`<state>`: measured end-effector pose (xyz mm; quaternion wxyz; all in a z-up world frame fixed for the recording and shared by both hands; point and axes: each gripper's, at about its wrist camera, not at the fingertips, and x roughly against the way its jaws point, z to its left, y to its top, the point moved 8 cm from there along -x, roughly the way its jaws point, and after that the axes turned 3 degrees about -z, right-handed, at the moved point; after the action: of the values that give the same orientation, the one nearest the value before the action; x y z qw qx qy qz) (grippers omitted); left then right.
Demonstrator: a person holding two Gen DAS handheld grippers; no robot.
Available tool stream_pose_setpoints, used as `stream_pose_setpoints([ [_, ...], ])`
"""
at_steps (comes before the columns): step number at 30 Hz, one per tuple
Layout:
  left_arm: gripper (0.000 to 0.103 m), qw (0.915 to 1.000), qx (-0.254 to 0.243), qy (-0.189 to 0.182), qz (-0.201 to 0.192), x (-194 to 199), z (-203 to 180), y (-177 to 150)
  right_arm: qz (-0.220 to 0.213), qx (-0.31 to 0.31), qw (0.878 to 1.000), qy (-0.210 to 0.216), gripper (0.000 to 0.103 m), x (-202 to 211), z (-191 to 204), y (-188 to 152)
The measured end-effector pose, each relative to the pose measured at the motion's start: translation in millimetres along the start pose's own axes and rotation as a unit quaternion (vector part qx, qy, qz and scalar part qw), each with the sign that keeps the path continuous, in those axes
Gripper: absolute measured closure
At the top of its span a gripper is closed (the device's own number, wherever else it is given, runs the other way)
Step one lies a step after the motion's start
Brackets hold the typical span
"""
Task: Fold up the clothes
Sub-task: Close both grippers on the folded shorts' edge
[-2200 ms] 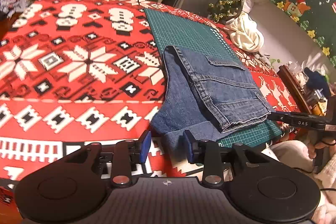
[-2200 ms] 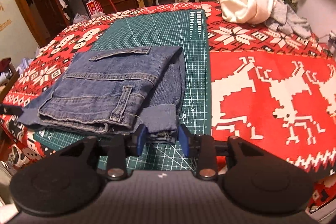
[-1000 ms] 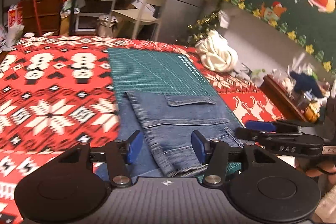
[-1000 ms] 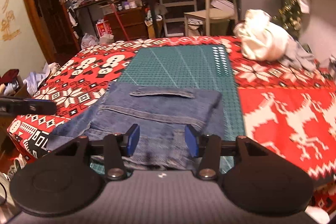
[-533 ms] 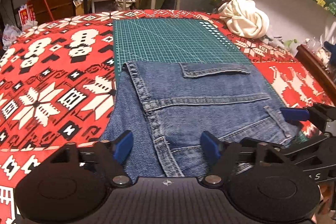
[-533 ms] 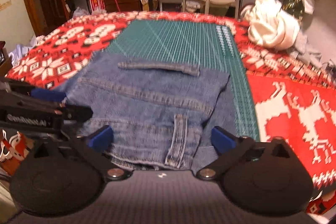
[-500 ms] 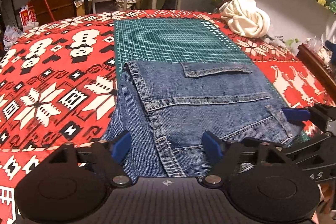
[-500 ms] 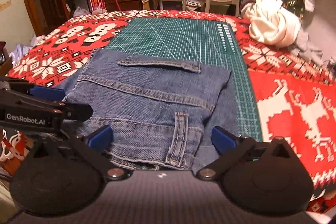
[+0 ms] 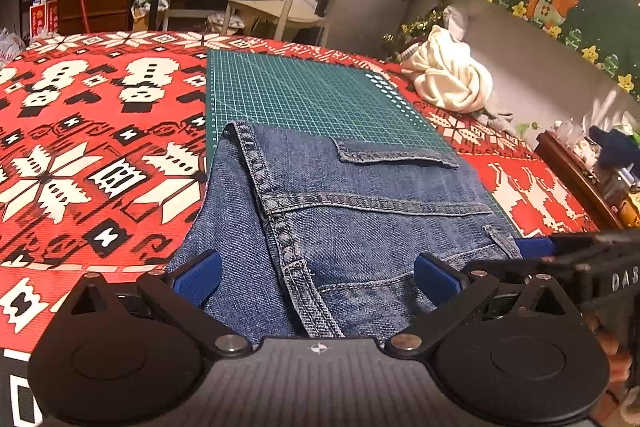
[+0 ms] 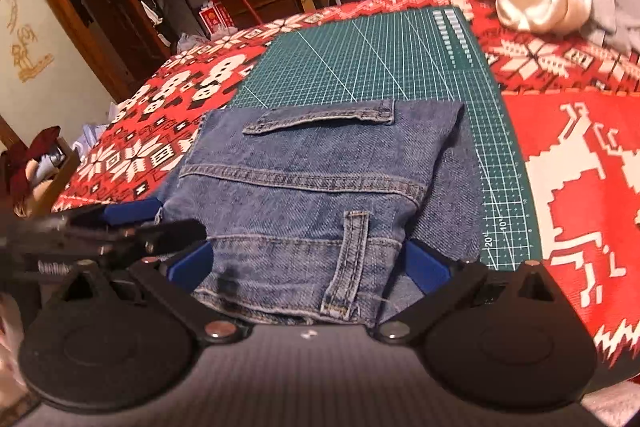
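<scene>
1. Left wrist view: our left gripper (image 9: 316, 277) jaws just went wide, released, denim between pads but not pinched. Risk: nudge near edge, top fold slides. Jeans (image 9: 360, 211) folded, half on green mat (image 9: 304, 91).
2. Right wrist view: our right gripper (image 10: 308, 265) also released, wide. Risk: pads snag belt loop (image 10: 348, 259), unfold. Jeans compact, pocket flap up, on mat/tablecloth (image 10: 580, 147).
</scene>
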<state>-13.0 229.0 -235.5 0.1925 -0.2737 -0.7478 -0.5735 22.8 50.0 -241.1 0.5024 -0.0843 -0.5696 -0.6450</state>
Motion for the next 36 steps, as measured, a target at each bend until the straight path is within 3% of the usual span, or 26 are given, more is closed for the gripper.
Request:
stream_pose_setpoints([
  [6,0.000,0.9991,-0.036,0.008,0.022,-4,-1,0,0.015,0.013,0.999,-0.034,0.001,-8,7,2],
  [13,0.000,0.9988,-0.030,0.026,0.027,-6,-3,-1,0.006,-0.043,0.999,-0.005,0.001,-8,2,6],
  [18,0.000,0.9991,-0.010,0.040,0.012,-6,-2,0,0.019,-0.036,0.999,0.010,0.001,-8,6,6],
  [20,0.007,0.9987,-0.011,0.046,0.017,-5,-3,2,0.032,-0.017,0.999,-0.004,0.001,-6,9,6],
  [21,0.013,0.9983,-0.012,0.053,0.021,-3,-3,4,0.032,-0.008,0.999,-0.014,0.004,-4,10,7],
  [22,0.028,0.9979,-0.013,0.059,0.025,0,-2,8,0.024,-0.003,0.999,-0.024,0.006,0,12,9],
  [23,0.037,0.9979,-0.011,0.059,0.025,4,-1,12,0.012,0.003,0.999,-0.032,0.011,6,13,11],
  [25,0.043,0.9987,0.000,0.050,0.009,14,1,24,-0.016,0.011,0.999,-0.047,0.019,19,13,17],
  [27,0.051,0.9991,0.016,0.038,-0.012,21,6,38,-0.038,0.008,0.997,-0.065,0.039,29,10,25],
  [28,0.063,0.9992,0.023,0.031,-0.013,19,8,44,-0.041,0.005,0.997,-0.071,0.046,31,7,29],
  [30,0.082,0.9992,0.031,0.024,-0.006,8,13,51,-0.048,-0.004,0.995,-0.082,0.072,30,1,39],
  [31,0.094,0.9991,0.032,0.026,0.003,-1,17,53,-0.052,-0.010,0.995,-0.083,0.076,27,-3,43],
  [33,0.096,0.9986,0.034,0.036,0.019,-19,25,55,-0.058,-0.022,0.995,-0.082,0.087,21,-10,52],
  [36,0.096,0.9978,0.044,0.037,0.033,-34,36,52,-0.042,-0.033,0.995,-0.083,0.090,0,-19,56],
])
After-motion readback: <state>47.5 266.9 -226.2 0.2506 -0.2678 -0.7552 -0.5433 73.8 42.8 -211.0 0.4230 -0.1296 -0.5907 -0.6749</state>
